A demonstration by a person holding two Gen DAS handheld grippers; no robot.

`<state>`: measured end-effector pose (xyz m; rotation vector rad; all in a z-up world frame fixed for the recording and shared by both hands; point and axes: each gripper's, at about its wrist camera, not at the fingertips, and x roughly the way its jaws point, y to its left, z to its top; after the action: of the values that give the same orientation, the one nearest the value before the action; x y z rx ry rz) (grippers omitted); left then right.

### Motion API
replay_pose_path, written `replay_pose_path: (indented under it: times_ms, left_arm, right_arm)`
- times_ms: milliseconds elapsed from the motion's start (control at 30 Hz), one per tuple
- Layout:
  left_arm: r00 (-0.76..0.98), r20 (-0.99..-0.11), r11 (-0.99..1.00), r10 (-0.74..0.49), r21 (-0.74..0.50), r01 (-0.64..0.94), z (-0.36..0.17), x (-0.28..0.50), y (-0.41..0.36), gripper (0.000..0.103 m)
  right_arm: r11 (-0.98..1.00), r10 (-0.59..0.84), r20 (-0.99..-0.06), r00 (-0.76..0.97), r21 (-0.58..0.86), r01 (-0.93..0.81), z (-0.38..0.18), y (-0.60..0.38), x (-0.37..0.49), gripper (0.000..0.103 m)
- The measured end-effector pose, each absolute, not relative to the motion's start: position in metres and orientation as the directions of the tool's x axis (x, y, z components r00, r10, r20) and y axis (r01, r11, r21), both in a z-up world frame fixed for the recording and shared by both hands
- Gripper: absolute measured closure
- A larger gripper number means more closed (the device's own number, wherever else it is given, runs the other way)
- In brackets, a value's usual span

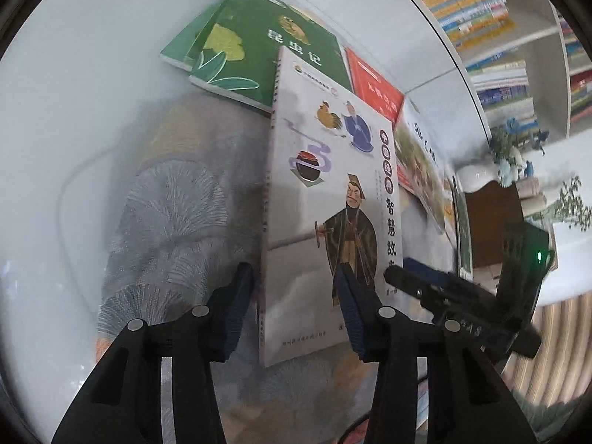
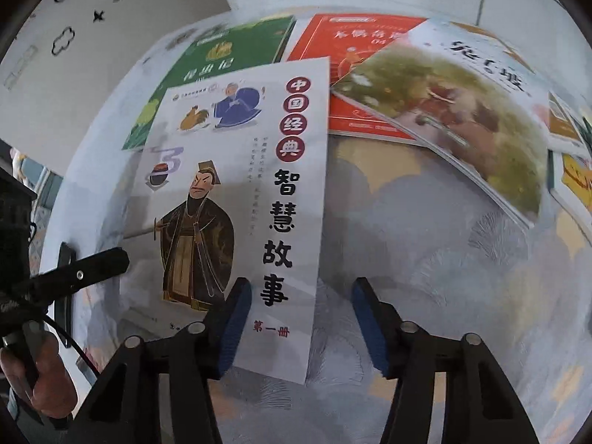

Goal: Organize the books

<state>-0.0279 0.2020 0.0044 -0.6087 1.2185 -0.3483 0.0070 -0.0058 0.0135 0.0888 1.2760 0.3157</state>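
Observation:
A white storybook (image 1: 325,199) with a robed man on its cover lies on the table; it also shows in the right wrist view (image 2: 236,199). My left gripper (image 1: 296,310) is open, its fingers straddling the book's near left edge. My right gripper (image 2: 301,325) is open, straddling the book's right edge, and its tip shows in the left wrist view (image 1: 414,277). Beyond lie a green book (image 1: 266,59) (image 2: 229,59), a red book (image 1: 373,85) (image 2: 344,55) and a picture book (image 2: 455,111) that overlaps the red one.
A grey patterned cloth (image 1: 174,214) (image 2: 444,277) covers the white round table (image 1: 74,92). Bookshelves (image 1: 481,18), a white vase with flowers (image 1: 477,177) and a brown cabinet stand to the right. More books (image 2: 569,140) lie at the far right.

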Motion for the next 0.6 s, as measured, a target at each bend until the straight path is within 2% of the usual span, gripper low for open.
replay_pose_path:
  times_ms: [133, 233, 267, 300, 400, 433, 500, 567, 600]
  left_arm:
    - [0.328, -0.723, 0.752, -0.609, -0.657, -0.054, 0.008, -0.025, 0.197, 0.064]
    - [0.362, -0.563, 0.600, -0.743, -0.800, -0.014, 0.022, -0.028, 0.200, 0.064]
    - [0.366, -0.540, 0.581, -0.758, -0.814, 0.001, 0.026, -0.028, 0.198, 0.064]
    - [0.367, -0.546, 0.591, -0.753, -0.807, 0.013, 0.030, -0.026, 0.194, 0.065]
    - [0.334, -0.675, 0.714, -0.658, -0.700, -0.010, 0.023, -0.015, 0.179, 0.097]
    - [0.314, -0.708, 0.739, -0.633, -0.673, -0.026, 0.017, -0.011, 0.174, 0.096]
    - [0.316, -0.691, 0.717, -0.650, -0.695, -0.045, 0.014, -0.008, 0.173, 0.097]
    - [0.329, -0.621, 0.645, -0.712, -0.763, -0.043, 0.018, -0.009, 0.180, 0.097]
    - [0.345, -0.559, 0.581, -0.754, -0.813, -0.047, 0.022, -0.009, 0.185, 0.096]
  right_arm:
    - [0.922, 0.382, -0.892, 0.240, 0.349, -0.171, 0.014, -0.009, 0.002, 0.052]
    - [0.884, 0.466, -0.856, 0.223, 0.453, -0.110, 0.012, -0.025, 0.004, 0.052]
    - [0.868, 0.496, -0.841, 0.214, 0.488, -0.094, 0.012, -0.029, 0.006, 0.052]
    - [0.845, 0.533, -0.821, 0.203, 0.529, -0.077, 0.010, -0.035, 0.007, 0.052]
    - [0.813, 0.579, -0.794, 0.184, 0.580, -0.050, 0.008, -0.034, 0.004, 0.052]
    - [0.810, 0.582, -0.792, 0.183, 0.584, -0.047, 0.007, -0.035, 0.004, 0.052]
    - [0.802, 0.593, -0.787, 0.173, 0.595, -0.041, 0.008, -0.036, 0.005, 0.052]
    - [0.779, 0.622, -0.768, 0.155, 0.627, -0.019, 0.006, -0.045, 0.004, 0.051]
    - [0.750, 0.654, -0.743, 0.142, 0.662, 0.004, 0.003, -0.051, 0.005, 0.048]
